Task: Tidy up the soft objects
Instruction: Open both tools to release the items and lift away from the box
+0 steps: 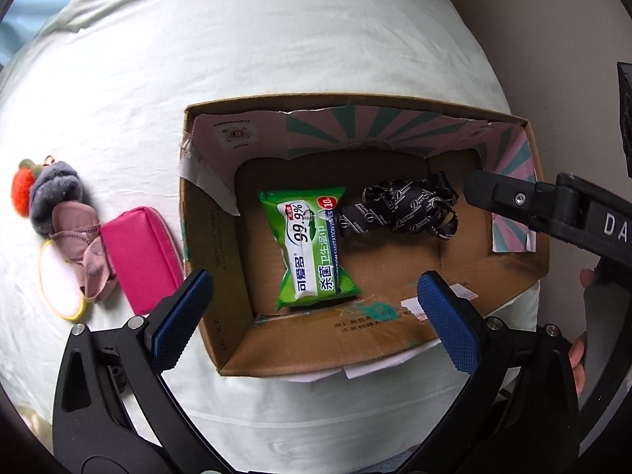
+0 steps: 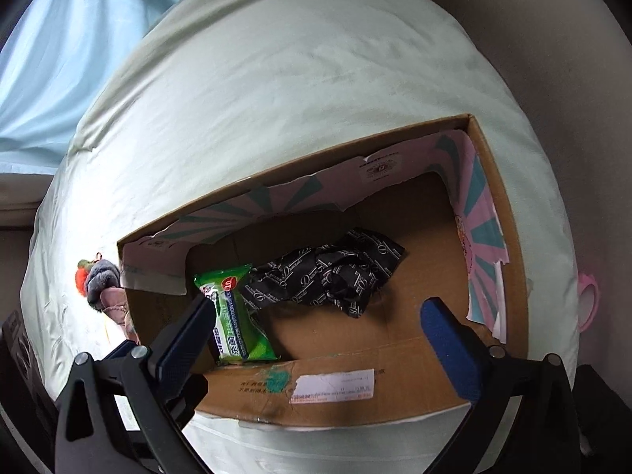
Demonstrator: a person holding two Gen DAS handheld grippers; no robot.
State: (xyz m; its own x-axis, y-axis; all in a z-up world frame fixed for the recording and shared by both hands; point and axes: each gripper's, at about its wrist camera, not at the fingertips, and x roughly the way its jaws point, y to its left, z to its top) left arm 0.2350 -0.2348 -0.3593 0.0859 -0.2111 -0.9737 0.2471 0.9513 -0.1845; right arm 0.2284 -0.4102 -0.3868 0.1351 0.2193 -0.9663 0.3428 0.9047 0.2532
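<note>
An open cardboard box [image 1: 395, 339] [image 2: 399, 399] sits on a pale bed cover. Inside lie a green wet-wipes pack [image 1: 312, 252] [image 2: 233, 316] and a crumpled black printed ribbon [image 1: 403, 213] [image 2: 331, 276]. Left of the box lie a pink pouch [image 1: 142, 256], a dusty-pink cloth item [image 1: 85, 245], a grey plush charm with an orange ball [image 1: 51, 193] [image 2: 100, 278] and a yellow-rimmed round pad [image 1: 59, 288]. My left gripper [image 1: 316, 312] is open and empty above the box's near wall. My right gripper [image 2: 316, 335] is open and empty over the box; it also shows in the left wrist view [image 1: 513, 197].
The pale green bed cover [image 1: 276, 39] [image 2: 296, 59] spreads around the box. A light blue sheet [image 2: 59, 59] lies at the far left. A pink ring-shaped item [image 2: 588, 304] sits at the cover's right edge. A beige wall [image 2: 572, 79] is on the right.
</note>
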